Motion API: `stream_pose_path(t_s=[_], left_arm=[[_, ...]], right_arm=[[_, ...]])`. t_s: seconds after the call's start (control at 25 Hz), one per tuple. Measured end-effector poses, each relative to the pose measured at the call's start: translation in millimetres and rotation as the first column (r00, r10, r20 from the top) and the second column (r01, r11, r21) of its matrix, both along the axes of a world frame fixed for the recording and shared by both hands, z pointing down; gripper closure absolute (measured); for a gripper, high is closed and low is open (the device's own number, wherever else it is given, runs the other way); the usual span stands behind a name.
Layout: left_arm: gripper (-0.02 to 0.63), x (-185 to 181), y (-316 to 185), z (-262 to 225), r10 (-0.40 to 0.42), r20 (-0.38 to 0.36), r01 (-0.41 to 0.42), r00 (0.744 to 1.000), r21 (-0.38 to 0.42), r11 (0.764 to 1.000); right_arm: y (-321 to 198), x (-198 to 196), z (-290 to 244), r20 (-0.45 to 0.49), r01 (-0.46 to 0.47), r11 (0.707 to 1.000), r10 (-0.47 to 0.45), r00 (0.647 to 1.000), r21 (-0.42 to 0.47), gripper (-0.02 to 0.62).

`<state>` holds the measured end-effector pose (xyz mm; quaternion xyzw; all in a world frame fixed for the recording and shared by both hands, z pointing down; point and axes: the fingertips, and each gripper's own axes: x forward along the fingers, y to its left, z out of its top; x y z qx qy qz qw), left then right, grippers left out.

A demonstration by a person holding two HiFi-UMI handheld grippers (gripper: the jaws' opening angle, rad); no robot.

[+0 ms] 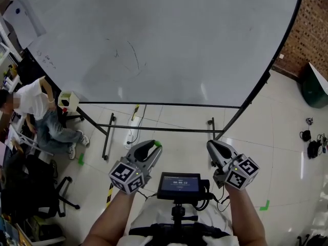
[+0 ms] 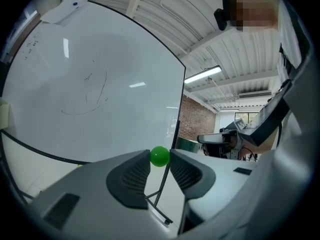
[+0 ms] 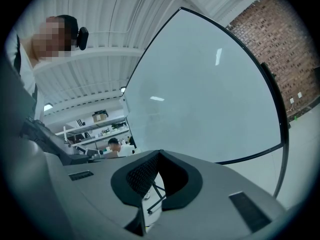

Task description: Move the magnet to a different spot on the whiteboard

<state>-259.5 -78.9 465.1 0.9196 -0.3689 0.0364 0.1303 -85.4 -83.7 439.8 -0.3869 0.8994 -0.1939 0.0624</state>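
Observation:
A small green ball-shaped magnet (image 2: 160, 156) sits pinched between the tips of my left gripper (image 2: 160, 158), which is shut on it. In the head view the same magnet (image 1: 158, 144) shows as a green dot at the left gripper's (image 1: 153, 146) tip, held low in front of me and well short of the whiteboard (image 1: 179, 45). The whiteboard (image 2: 90, 84) carries faint pen marks and fills the far side. My right gripper (image 1: 213, 146) hangs beside the left with its tips together and nothing between them; in its own view the right gripper (image 3: 159, 154) is shut in front of the whiteboard (image 3: 210, 99).
The board's black stand (image 1: 154, 129) crosses the tiled floor below it. A person (image 1: 38, 109) sits at the left by an office chair (image 1: 31, 188). A paper sheet (image 1: 23, 14) hangs at the board's top left. A brick wall (image 1: 312, 24) is at the right. A small screen (image 1: 179, 186) sits between my arms.

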Motion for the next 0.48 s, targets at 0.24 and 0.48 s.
stream_pose_path(t_s=[0.24,0.48], left_arm=[[0.458,-9.5,8.0,2.9,-0.001,-0.022,0.001,1.0,-0.001,1.0],[0.457,-17.4,9.4,4.2,-0.011,-0.044,0.011,0.999,0.002,1.0]], right_arm=[[4.9,-9.6,-9.3,-0.008,-0.008,1.0,0.008,1.0,0.019,0.58],[10.5,-17.0,-11.5,-0.036,-0.006,1.0,0.007,0.999,0.028,0.58]])
